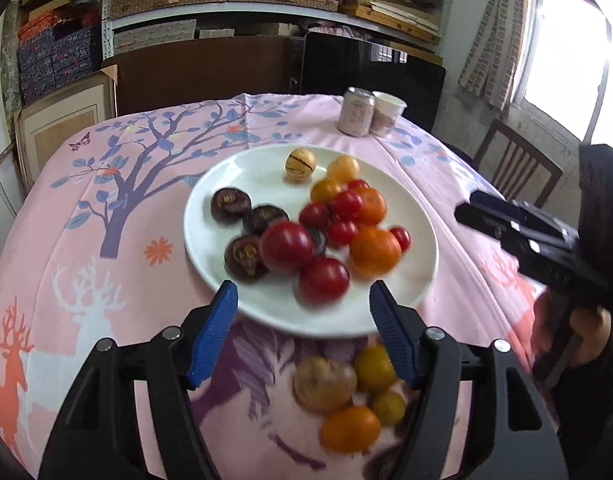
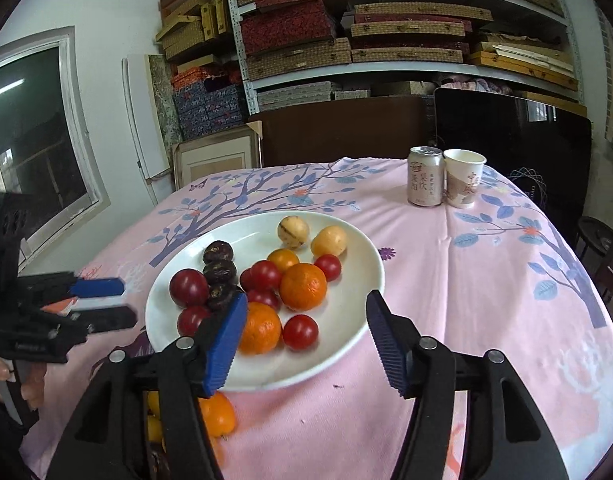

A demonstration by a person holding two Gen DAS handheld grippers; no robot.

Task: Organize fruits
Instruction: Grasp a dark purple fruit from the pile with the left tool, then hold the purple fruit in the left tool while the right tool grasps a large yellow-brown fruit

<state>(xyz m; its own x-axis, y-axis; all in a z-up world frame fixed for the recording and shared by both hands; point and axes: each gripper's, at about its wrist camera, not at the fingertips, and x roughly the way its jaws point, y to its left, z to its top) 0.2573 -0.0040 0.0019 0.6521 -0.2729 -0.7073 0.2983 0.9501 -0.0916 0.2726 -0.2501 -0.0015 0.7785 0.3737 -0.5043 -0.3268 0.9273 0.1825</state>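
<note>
White plate at the centre of the pink-clothed table, taken as landmark. Left of the plate: left gripper, jaws parted and empty. On the plate, left to right: dark fruits, red tomatoes, oranges, pale yellow fruits. At the plate's near rim: right gripper, jaws wide apart and holding nothing. Off the plate, on the cloth just beyond its near edge: loose fruits, apparently oranges and yellow ones, blurred. Behind and right of the plate: can touching paper cup.
</note>
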